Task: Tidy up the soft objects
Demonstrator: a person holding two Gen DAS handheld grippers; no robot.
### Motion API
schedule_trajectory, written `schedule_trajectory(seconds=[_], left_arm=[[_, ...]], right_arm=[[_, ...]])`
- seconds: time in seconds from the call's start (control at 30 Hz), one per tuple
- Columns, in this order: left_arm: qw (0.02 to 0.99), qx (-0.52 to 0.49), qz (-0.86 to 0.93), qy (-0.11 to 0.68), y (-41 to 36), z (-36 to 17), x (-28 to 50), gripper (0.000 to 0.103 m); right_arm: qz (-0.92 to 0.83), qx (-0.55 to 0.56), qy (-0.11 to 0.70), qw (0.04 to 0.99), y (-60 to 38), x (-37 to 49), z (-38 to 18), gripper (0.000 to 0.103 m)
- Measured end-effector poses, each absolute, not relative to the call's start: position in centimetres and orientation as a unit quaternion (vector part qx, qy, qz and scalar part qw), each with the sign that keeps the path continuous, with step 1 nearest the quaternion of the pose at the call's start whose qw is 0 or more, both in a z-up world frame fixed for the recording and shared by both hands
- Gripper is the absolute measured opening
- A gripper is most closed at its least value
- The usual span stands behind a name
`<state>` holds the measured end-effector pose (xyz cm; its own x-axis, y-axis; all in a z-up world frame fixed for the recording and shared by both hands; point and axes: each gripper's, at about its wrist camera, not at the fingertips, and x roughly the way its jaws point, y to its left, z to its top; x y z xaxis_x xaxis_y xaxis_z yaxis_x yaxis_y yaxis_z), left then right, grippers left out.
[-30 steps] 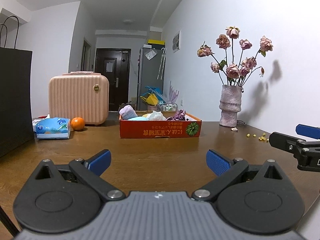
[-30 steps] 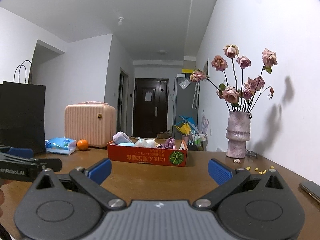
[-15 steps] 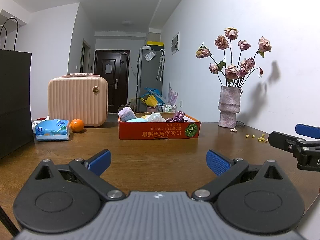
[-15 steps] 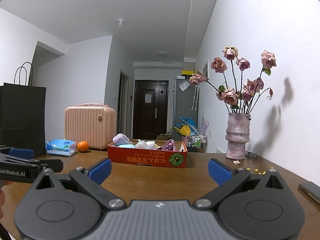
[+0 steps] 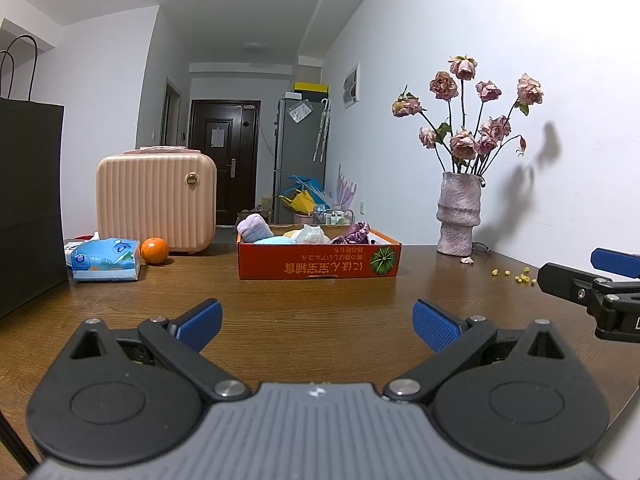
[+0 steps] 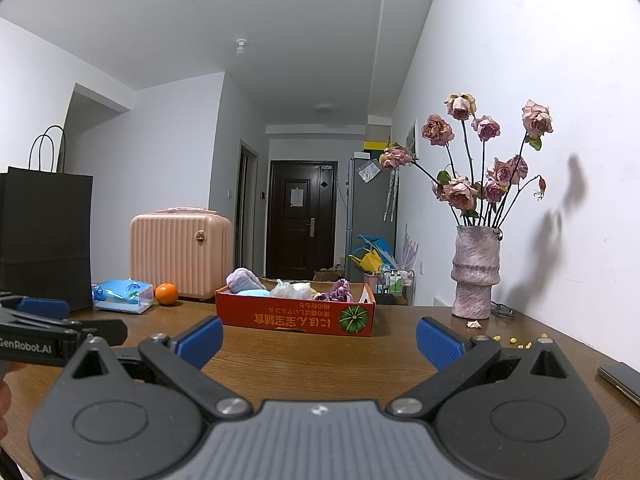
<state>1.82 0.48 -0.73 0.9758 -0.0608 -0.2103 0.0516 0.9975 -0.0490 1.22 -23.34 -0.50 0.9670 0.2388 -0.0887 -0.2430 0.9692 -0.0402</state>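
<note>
A red cardboard box (image 5: 318, 260) stands on the wooden table (image 5: 312, 308), holding several soft objects: a lilac plush piece (image 5: 254, 227), a white bag (image 5: 308, 235) and a purple cloth (image 5: 356, 232). The box also shows in the right wrist view (image 6: 296, 318). My left gripper (image 5: 318, 322) is open and empty, well short of the box. My right gripper (image 6: 320, 340) is open and empty, also short of the box. Each gripper shows at the edge of the other's view.
A pink suitcase (image 5: 156, 202), an orange (image 5: 154, 251), a tissue pack (image 5: 106, 266) and a black paper bag (image 5: 30, 200) stand at the left. A vase of dried roses (image 5: 459, 220) stands right, with yellow crumbs (image 5: 516, 276). A phone (image 6: 620, 376) lies far right.
Both views have shifted very slightly; the grippers stay open and nothing on the table has moved.
</note>
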Motion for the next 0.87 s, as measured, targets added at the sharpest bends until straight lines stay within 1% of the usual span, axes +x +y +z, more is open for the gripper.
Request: schedule_trajectory(seconds=[0.87], left_arm=[[0.994,-0.020,-0.030,0.106,0.50,-0.80,1.87,0.103]], right_arm=[[0.122,-0.025,0.045,0.991,-23.27,1.25,-0.60,0.103]])
